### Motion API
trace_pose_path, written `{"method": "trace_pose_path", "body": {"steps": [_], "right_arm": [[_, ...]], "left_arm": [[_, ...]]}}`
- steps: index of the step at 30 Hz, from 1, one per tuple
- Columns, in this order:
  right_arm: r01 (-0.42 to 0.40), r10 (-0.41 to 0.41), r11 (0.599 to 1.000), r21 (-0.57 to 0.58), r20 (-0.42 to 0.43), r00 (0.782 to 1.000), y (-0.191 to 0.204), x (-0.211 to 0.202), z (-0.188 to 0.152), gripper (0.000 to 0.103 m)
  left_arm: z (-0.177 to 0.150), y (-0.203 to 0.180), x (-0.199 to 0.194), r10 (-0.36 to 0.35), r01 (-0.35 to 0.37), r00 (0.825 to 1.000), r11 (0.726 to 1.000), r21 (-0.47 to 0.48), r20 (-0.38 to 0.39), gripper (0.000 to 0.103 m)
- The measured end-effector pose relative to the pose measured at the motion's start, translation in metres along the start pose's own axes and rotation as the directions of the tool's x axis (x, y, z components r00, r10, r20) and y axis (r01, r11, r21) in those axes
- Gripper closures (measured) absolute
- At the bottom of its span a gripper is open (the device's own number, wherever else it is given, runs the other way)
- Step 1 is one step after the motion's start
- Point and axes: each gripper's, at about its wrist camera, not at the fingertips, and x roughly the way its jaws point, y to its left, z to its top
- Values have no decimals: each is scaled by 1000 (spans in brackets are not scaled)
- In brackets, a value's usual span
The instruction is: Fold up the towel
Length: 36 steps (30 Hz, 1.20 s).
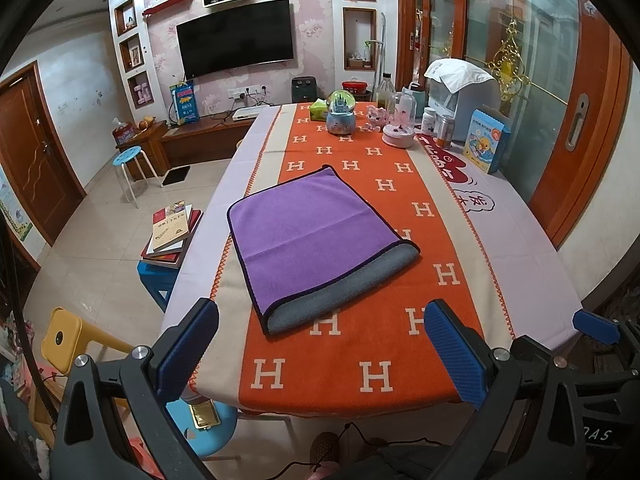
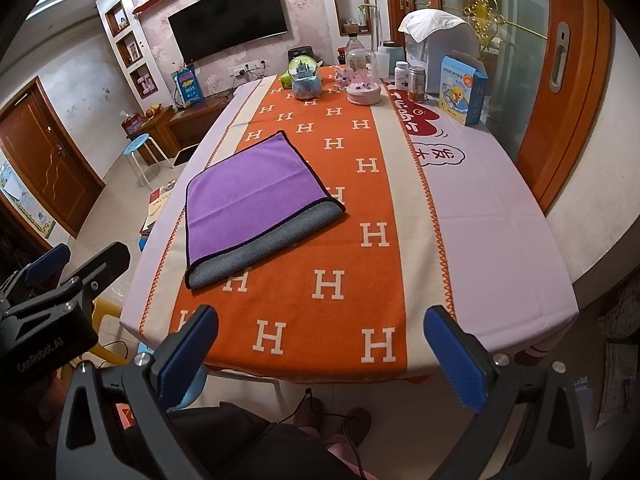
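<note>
A purple towel (image 1: 316,236) with a dark hem lies folded over on the orange H-patterned table runner (image 1: 360,364), its grey underside showing along the near edge. It also shows in the right wrist view (image 2: 256,200). My left gripper (image 1: 320,344) is open and empty, held back over the table's near edge, short of the towel. My right gripper (image 2: 320,348) is open and empty, also at the near edge, to the right of the towel. The left gripper (image 2: 56,276) shows at the left of the right wrist view.
At the table's far end stand a snow globe (image 1: 340,114), a glass dome (image 1: 398,126), bottles, a white appliance (image 1: 464,92) and a blue box (image 1: 486,140). Stools, a stack of books (image 1: 172,232) and a yellow chair (image 1: 68,340) stand left of the table.
</note>
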Motion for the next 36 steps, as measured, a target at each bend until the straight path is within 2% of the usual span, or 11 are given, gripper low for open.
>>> {"method": "trace_pose_path", "body": {"steps": [13, 27, 36], "right_arm": [[16, -16, 1000, 9, -12, 1000, -2, -2, -4, 0], [66, -65, 997, 26, -38, 997, 10, 3, -4, 0], [102, -101, 993, 57, -15, 995, 24, 6, 0, 0]], "left_arm": [[-8, -3, 3, -5, 5, 1000, 1000, -9, -8, 1], [-11, 9, 21, -76, 75, 994, 997, -12, -73, 1], [-8, 28, 37, -121, 122, 987, 992, 9, -107, 1]]}}
